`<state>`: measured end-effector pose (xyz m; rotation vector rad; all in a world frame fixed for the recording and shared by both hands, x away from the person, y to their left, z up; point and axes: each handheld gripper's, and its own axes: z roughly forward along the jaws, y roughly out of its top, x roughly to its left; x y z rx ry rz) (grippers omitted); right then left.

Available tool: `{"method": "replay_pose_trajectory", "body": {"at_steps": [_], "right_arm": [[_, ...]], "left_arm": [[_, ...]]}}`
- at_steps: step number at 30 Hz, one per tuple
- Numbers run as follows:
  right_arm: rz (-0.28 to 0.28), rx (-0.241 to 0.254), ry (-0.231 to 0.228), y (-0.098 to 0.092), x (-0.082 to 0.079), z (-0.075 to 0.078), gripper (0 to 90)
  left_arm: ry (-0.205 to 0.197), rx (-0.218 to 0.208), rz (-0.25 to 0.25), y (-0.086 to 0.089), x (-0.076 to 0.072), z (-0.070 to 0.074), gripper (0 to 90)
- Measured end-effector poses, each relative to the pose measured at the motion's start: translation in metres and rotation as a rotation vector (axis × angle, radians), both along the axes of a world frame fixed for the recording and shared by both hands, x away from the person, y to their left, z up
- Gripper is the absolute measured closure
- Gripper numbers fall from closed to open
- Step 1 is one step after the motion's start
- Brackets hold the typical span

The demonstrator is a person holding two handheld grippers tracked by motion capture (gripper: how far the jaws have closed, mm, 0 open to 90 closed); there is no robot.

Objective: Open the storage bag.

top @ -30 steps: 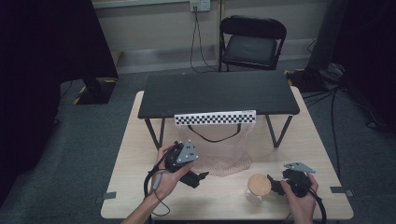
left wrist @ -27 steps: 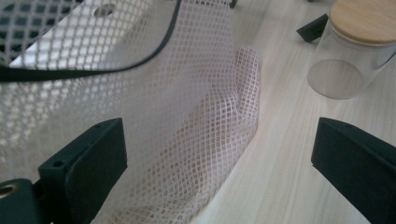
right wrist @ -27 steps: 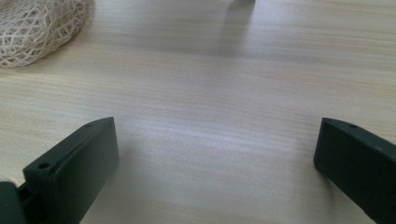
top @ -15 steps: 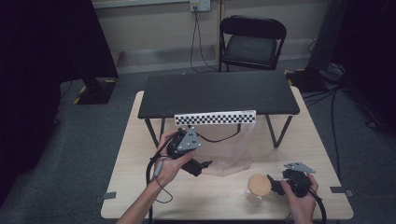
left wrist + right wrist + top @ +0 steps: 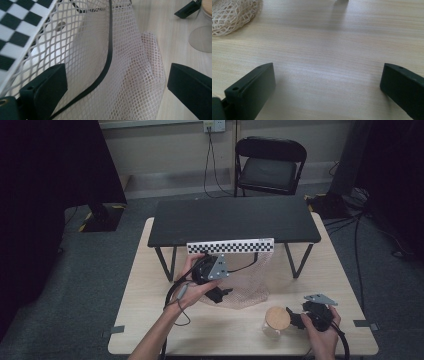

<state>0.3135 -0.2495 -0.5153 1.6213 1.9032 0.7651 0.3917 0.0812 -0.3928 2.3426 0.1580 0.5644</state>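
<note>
The left gripper (image 5: 218,293) hung with jaws wide apart around a fold of the mesh bag (image 5: 125,75) (its black cord running between them), under the black stand's checkered strip (image 5: 230,246). Near the table's (image 5: 150,320) front-right corner, the right gripper (image 5: 296,318) stood spread open beside the cork-lidded jar (image 5: 276,321).

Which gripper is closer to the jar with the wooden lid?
Right. The right gripper sits just beside the jar; the left gripper is farther off, at the mesh bag.
</note>
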Motion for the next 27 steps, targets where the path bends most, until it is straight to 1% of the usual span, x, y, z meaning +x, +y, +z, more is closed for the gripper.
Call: {"method": "replay_pose_trajectory", "body": {"at_steps": [1,2,4,7,8,10,12,15,16,17,20,23,25,27], "right_arm": [[0.0,0.0,0.0,0.0,0.0,0.0,0.0],[0.0,0.0,0.0,0.0,0.0,0.0,0.0],[0.0,0.0,0.0,0.0,0.0,0.0,0.0],[0.0,0.0,0.0,0.0,0.0,0.0,0.0],[0.0,0.0,0.0,0.0,0.0,0.0,0.0],[0.0,0.0,0.0,0.0,0.0,0.0,0.0],[0.0,0.0,0.0,0.0,0.0,0.0,0.0],[0.0,0.0,0.0,0.0,0.0,0.0,0.0],[0.0,0.0,0.0,0.0,0.0,0.0,0.0],[0.0,0.0,0.0,0.0,0.0,0.0,0.0],[0.0,0.0,0.0,0.0,0.0,0.0,0.0],[0.0,0.0,0.0,0.0,0.0,0.0,0.0],[0.0,0.0,0.0,0.0,0.0,0.0,0.0],[0.0,0.0,0.0,0.0,0.0,0.0,0.0]], "left_arm": [[0.011,0.006,-0.008,-0.003,0.001,-0.003,2.7],[0.01,0.026,-0.005,-0.006,0.001,-0.006,3.1],[-0.008,0.063,0.002,-0.01,0.001,-0.011,3.8],[0.016,0.079,-0.012,-0.014,0.003,-0.018,3.8],[0.016,0.098,-0.012,-0.015,0.003,-0.021,3.7],[0.024,0.12,-0.016,-0.016,0.004,-0.023,3.5],[0.044,0.113,-0.027,-0.016,0.004,-0.024,3.0],[0.068,0.14,-0.043,-0.016,0.003,-0.025,2.5],[0.078,0.142,-0.049,-0.016,0.002,-0.025,2.1],[0.09,0.154,-0.062,-0.016,0.0,-0.024,1.7],[0.119,0.161,-0.08,-0.014,-0.002,-0.022,0.8],[0.134,0.18,-0.09,-0.013,-0.005,-0.023,0.5],[0.149,0.182,-0.094,-0.011,-0.008,-0.021,0.5],[0.165,0.177,-0.113,-0.008,-0.009,-0.019,0.5]]}}
